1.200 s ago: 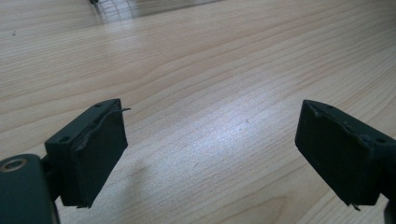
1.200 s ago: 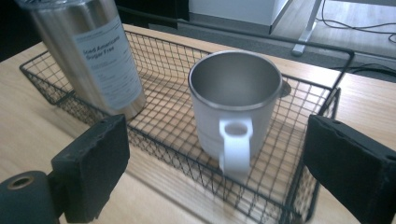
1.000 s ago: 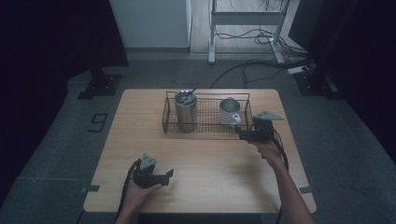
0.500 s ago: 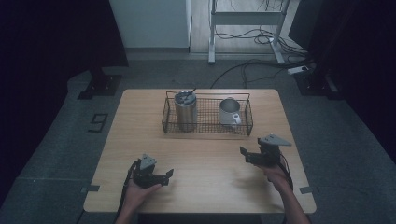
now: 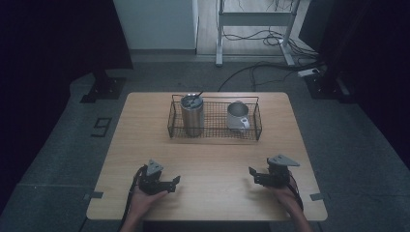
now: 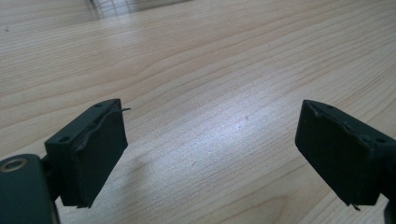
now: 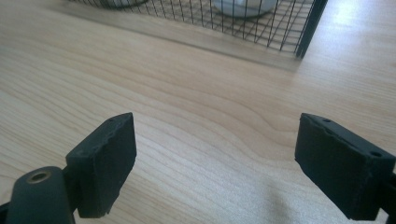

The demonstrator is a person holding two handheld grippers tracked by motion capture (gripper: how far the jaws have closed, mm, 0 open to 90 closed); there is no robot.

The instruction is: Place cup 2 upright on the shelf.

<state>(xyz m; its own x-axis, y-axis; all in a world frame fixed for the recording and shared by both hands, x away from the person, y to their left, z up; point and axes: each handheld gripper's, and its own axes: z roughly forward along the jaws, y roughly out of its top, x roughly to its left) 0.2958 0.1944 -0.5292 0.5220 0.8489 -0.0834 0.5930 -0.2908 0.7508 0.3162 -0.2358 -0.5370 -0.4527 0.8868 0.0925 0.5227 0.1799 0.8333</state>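
Counter point(image 5: 208, 159): pale wood; bare across its near half
Wire basket point(image 5: 215, 133): black, at the far middle of the counter; its near corner shows at the top of the right gripper view
Steel tumbler point(image 5: 192, 115): upright in the basket's left end
Metal mug point(image 5: 238, 116): in the basket's right end, handle towards the person
Left gripper point(image 5: 170, 183): near left of the counter, held in a hand; fingers point(image 6: 95, 156) spread wide, nothing between them
Right gripper point(image 5: 255, 175): near right; fingers point(image 7: 105, 161) wide apart, empty
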